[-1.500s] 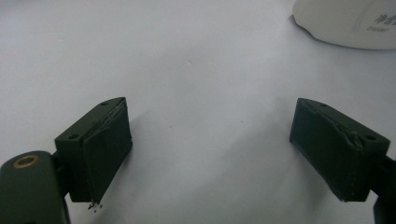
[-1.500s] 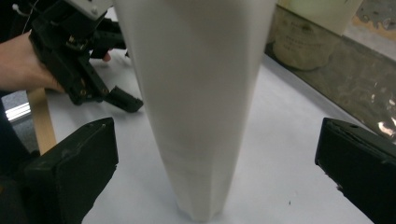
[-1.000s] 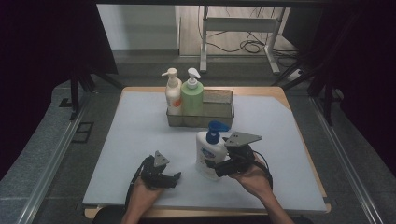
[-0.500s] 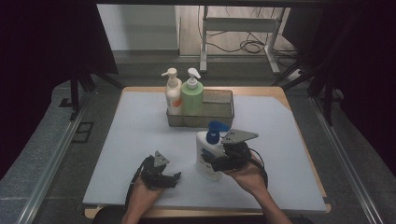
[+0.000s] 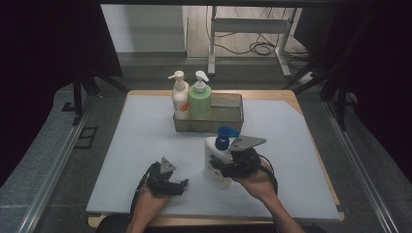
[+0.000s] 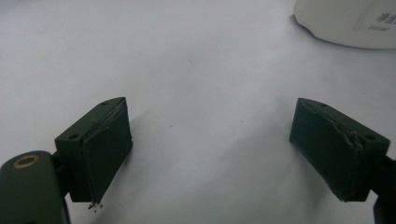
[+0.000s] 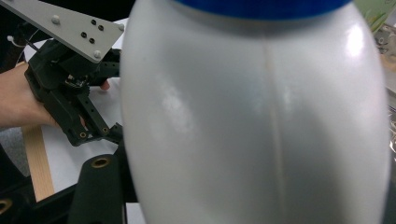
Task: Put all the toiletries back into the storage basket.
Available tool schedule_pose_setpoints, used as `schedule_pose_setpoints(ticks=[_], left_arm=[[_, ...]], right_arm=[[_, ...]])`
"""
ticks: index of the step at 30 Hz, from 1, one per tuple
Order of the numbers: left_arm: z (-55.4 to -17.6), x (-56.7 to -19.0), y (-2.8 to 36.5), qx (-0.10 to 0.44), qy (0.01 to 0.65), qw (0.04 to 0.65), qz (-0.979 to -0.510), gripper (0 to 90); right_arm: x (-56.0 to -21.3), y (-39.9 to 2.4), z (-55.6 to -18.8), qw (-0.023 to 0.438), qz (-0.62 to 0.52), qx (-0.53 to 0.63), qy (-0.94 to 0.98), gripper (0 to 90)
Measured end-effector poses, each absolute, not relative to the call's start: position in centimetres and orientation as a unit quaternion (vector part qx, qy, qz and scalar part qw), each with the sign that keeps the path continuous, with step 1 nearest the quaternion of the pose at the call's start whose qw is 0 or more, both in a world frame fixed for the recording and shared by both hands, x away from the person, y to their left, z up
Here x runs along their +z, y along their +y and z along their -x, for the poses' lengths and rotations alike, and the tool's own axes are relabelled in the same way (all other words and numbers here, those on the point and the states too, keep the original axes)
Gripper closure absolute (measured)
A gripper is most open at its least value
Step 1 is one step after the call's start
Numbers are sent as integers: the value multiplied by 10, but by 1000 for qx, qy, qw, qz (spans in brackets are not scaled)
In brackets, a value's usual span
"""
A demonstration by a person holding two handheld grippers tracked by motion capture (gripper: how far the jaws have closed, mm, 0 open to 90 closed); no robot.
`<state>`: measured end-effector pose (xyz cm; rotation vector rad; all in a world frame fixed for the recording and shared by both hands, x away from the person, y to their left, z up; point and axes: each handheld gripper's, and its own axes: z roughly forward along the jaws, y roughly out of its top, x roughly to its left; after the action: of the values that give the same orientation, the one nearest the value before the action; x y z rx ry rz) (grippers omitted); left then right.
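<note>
I had the right gripper [image 5: 227, 167] closing on the white pump bottle [image 5: 217, 160], which stood between its jaws; firm contact I couldn't confirm. Next came the lift toward the basket [image 5: 228, 108] beyond. My left gripper [image 5: 180, 184] rested open.

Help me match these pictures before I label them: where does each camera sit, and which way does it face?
High view: above the person's side, looking forward and down on the table; both forearms, left gripper, right gripper.
Left gripper view: on the left gripper, looking down along its open jaws at the table.
Right gripper view: on the right gripper, facing the white bottle up close; the left gripper beyond.
Shared: the white bottle, in all three.
</note>
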<state>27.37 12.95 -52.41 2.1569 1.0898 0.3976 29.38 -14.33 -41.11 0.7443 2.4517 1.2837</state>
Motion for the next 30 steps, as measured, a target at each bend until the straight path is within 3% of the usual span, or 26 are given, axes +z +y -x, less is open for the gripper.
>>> schedule_pose_setpoints(ticks=[30], left_arm=[[-274, -524, 130, 153, 418, 339, -829, 121]], right_arm=[[-374, -166, -327, 176, -289, 449, 827, 376]])
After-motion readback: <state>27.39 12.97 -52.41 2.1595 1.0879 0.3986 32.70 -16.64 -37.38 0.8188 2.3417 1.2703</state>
